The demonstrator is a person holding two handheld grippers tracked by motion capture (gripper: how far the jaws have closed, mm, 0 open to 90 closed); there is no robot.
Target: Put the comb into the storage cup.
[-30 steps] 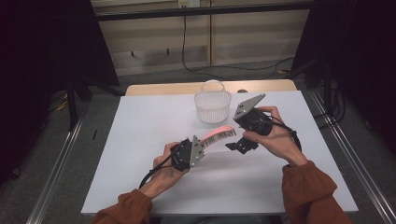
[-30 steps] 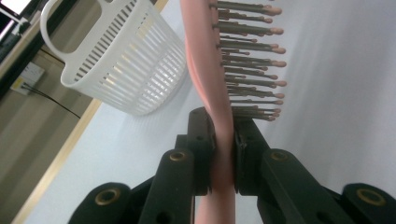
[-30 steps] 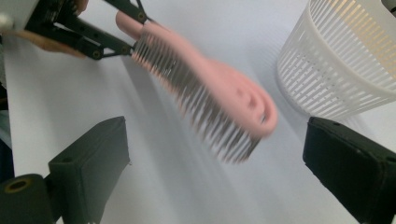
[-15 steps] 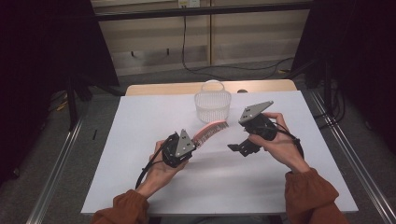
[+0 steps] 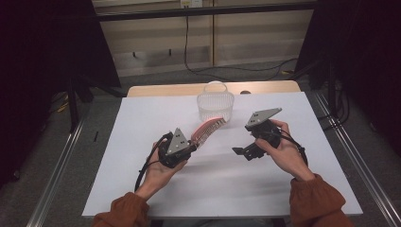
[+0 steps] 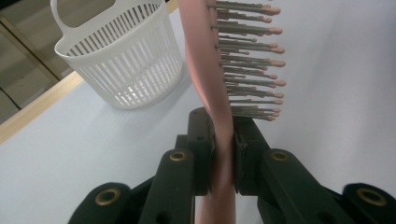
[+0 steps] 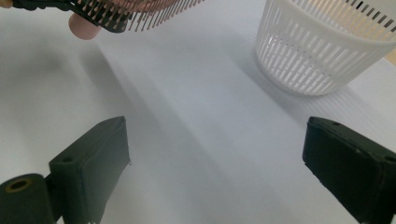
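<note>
A pink hairbrush [image 5: 206, 130] with rows of tipped bristles is clamped by its handle in my left gripper [image 5: 191, 146], which is held over the middle of the white table [image 5: 137, 127]. In the left gripper view both pads press on the pink brush [image 6: 205, 60] and the gripper [image 6: 223, 140] is shut on it, bristles facing right. The brush head points toward the white slatted basket [image 5: 215, 105]. My right gripper [image 5: 241, 152] hovers to the right of the brush, apart from it. Its jaws stand wide open [image 7: 215, 158] with nothing but bare table between them.
The basket [image 7: 322, 46] stands upright near the table's far edge, with a loop handle [image 6: 58, 18] on its rim. The brush bristles [image 7: 154, 11] cross the top of the right gripper view. A wooden strip [image 5: 189, 89] borders the far side.
My left gripper has carried the brush to the left, drawing its head away from the right gripper. The right hand has sunk a little toward the table.
</note>
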